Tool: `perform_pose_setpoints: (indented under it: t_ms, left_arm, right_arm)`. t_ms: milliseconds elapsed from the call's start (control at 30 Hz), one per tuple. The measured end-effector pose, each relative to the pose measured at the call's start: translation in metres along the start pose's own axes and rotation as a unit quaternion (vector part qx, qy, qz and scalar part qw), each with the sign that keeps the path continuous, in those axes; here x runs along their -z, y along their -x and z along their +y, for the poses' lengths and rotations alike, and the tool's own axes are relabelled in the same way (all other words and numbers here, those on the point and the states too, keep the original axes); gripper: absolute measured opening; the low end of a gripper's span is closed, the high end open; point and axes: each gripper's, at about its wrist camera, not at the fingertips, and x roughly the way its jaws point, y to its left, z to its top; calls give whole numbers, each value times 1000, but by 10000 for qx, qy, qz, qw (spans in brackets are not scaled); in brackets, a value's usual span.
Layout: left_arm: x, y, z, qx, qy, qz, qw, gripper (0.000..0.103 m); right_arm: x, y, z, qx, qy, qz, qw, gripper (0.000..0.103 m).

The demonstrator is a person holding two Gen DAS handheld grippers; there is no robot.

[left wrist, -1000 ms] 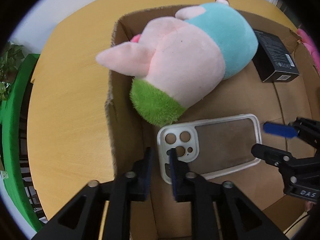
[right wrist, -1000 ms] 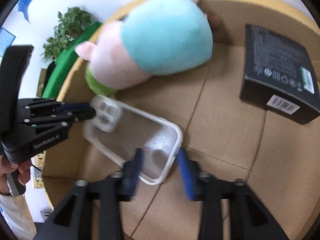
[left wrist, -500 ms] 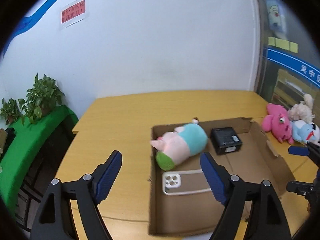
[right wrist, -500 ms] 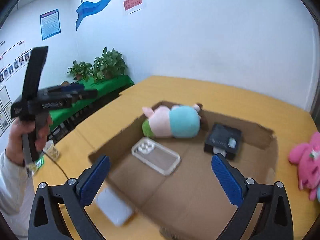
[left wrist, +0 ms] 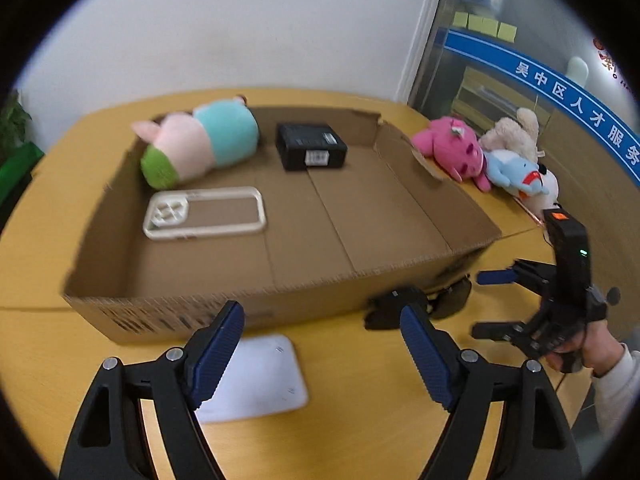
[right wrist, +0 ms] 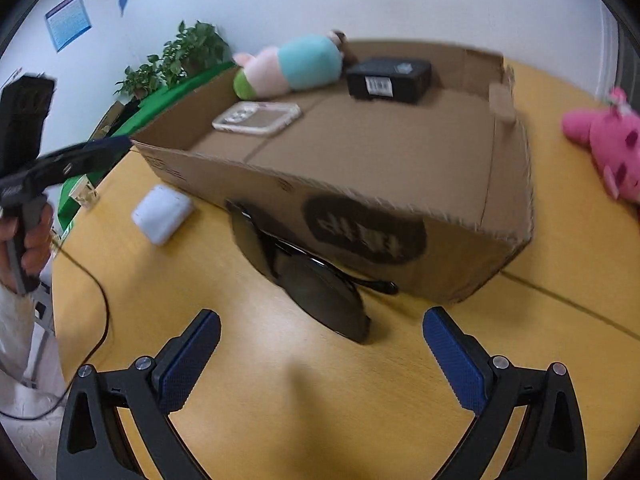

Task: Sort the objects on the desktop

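box: the shallow brown cardboard box [left wrist: 360,216] sits mid-counter as our drop spot, so everything sorted ends up inside its walls
already in: pink-and-teal plush pig [left wrist: 200,140] at the far left corner, clear plastic phone case [left wrist: 204,212] just near of it, black carton [left wrist: 310,146] at the far wall
left tool: our left tool [left wrist: 320,348] is spread wide with nothing between the blue pads, pointing down at the near wall of the box
right tool: our right tool [right wrist: 320,360] is at full spread too, holding nothing
sunglasses: dark sunglasses [right wrist: 316,276] lie on the yellow wooden counter [right wrist: 280,400] against the box's near wall, just far of the right tool, roughly centred on its gap
white pad: flat white rounded rectangle [left wrist: 256,380] sits on the counter under the left tool, more behind its left finger
plushies: pink plush [left wrist: 452,148] and friends wait far right, outside the box
guess: looks like sunglasses go next
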Motion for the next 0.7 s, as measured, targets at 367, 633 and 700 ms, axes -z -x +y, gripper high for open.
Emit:
perform_pose_setpoints:
  t_ms: [367, 633, 700]
  left_arm:
    - [30, -13, -2, 72, 215, 322, 9992, 81]
    - [39, -16, 4, 270, 318, 448, 9981, 81]
    - [39, -20, 3, 357, 377, 502, 9974, 81]
  right_arm:
    - [12, -17, 35, -783, 199, 275, 9964, 101]
    - [25, 23, 62, -561, 575, -64, 9967, 100]
    - [19, 18, 54, -324, 517, -8, 9981, 100]
